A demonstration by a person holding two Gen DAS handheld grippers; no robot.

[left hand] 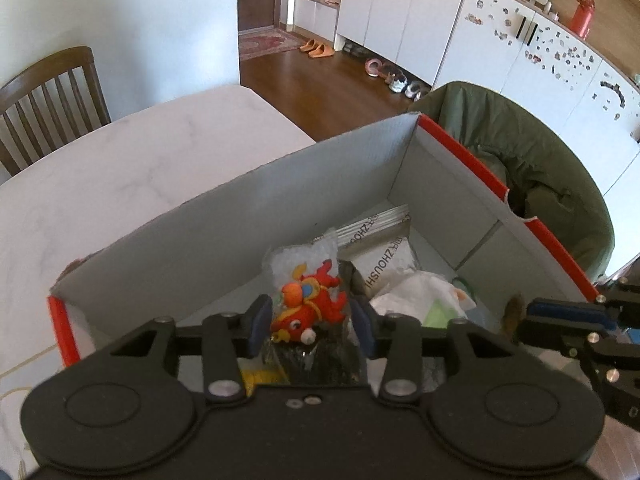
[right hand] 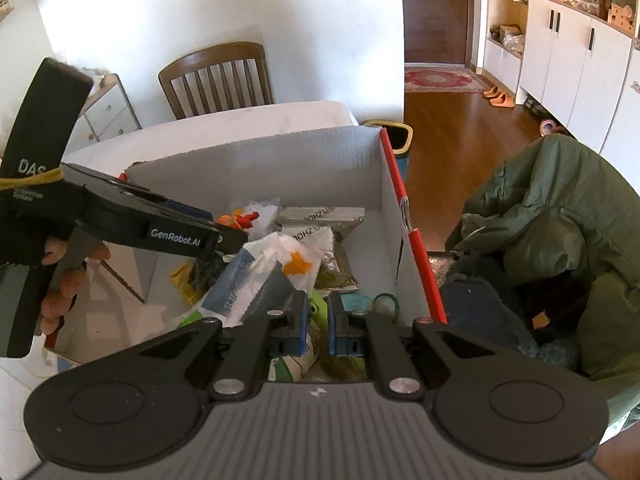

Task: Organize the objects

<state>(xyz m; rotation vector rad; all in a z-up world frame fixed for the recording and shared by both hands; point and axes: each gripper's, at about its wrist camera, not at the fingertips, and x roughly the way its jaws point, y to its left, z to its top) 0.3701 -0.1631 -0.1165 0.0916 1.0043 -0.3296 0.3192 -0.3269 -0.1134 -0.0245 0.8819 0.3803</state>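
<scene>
A grey cardboard box (left hand: 460, 152) with red edges stands on the white table, holding several packets and bags. Over its near part my left gripper (left hand: 311, 320) is shut on a clear bag with a red and orange fish toy (left hand: 308, 304). From the right wrist view that toy (right hand: 240, 219) shows just past the left gripper (right hand: 236, 236). My right gripper (right hand: 318, 312) hovers over the box's right side with its jaws almost together. A brown tuft (left hand: 514, 314) sits at its tip; I cannot tell whether it is held. Silver packets (left hand: 384, 248) lie deeper in the box.
The white marble table (left hand: 140, 168) stretches left of the box, with a wooden chair (left hand: 52, 92) behind it. A green jacket (right hand: 560, 208) is piled right of the box. A bin (right hand: 396, 136) stands on the wooden floor. A hand (right hand: 60, 280) holds the left gripper.
</scene>
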